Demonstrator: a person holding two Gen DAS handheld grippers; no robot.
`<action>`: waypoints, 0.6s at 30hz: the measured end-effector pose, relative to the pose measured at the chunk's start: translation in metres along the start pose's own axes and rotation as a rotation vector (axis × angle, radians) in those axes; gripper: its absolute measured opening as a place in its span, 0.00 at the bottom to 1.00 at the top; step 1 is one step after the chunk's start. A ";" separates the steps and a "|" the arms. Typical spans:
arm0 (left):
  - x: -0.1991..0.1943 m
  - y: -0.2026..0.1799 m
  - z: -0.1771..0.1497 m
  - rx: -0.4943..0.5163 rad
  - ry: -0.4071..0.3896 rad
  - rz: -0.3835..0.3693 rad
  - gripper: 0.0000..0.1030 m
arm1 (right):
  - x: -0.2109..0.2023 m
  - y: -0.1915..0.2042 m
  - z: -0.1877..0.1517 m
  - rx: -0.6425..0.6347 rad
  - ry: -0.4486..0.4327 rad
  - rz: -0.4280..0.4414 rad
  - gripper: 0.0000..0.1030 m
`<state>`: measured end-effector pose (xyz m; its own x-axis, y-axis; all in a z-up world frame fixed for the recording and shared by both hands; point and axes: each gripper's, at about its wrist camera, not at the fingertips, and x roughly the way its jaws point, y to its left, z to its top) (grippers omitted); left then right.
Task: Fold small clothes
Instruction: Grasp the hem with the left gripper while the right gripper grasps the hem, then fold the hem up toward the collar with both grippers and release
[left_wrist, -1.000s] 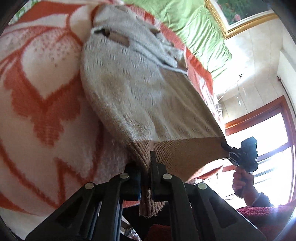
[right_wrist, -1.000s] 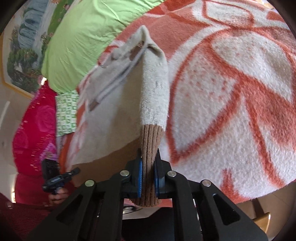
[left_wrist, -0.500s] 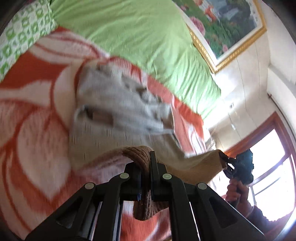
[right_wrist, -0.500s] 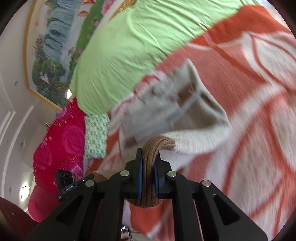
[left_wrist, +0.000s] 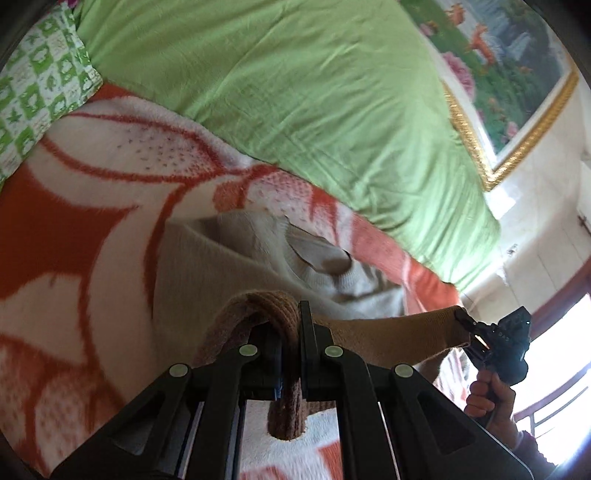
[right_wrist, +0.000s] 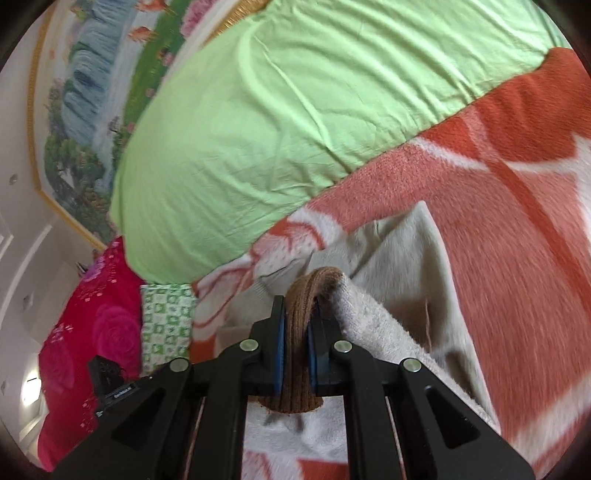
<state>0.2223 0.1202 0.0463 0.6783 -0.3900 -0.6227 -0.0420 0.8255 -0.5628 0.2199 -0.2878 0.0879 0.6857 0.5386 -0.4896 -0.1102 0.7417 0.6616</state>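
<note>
A small cream knit sweater (left_wrist: 229, 269) with a brown ribbed hem lies doubled over on the orange-and-white blanket (left_wrist: 74, 229). My left gripper (left_wrist: 291, 332) is shut on one corner of the brown hem (left_wrist: 284, 321), which loops over its fingertips. In the same view the right gripper (left_wrist: 463, 325) pinches the other hem corner, held by a hand (left_wrist: 487, 395). In the right wrist view my right gripper (right_wrist: 295, 325) is shut on the brown hem (right_wrist: 299, 332), with the cream sweater (right_wrist: 402, 258) folded beyond it. The sweater's lower half is hidden under the lifted hem.
A green quilt (left_wrist: 295, 92) lies across the bed beyond the blanket. A green checked pillow (left_wrist: 33, 88) and a pink rose quilt (right_wrist: 85, 332) sit at one side. A framed landscape picture (left_wrist: 509, 66) hangs on the wall; a window (left_wrist: 569, 369) glows at the right.
Both grippers have carried the brown hem up and forward over the sweater towards its collar, doubling the garment. The green quilt and picture have come further into view.
</note>
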 end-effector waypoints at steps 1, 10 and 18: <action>0.009 0.002 0.006 -0.007 0.002 0.010 0.04 | 0.013 -0.004 0.008 0.003 0.009 -0.005 0.11; 0.083 0.042 0.042 -0.120 0.024 0.079 0.04 | 0.082 -0.047 0.043 0.068 0.057 -0.085 0.11; 0.125 0.058 0.051 -0.128 0.059 0.139 0.07 | 0.118 -0.073 0.052 0.102 0.083 -0.142 0.11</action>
<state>0.3426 0.1403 -0.0366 0.6154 -0.3020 -0.7280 -0.2277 0.8162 -0.5310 0.3464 -0.2991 0.0109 0.6272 0.4659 -0.6241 0.0593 0.7705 0.6347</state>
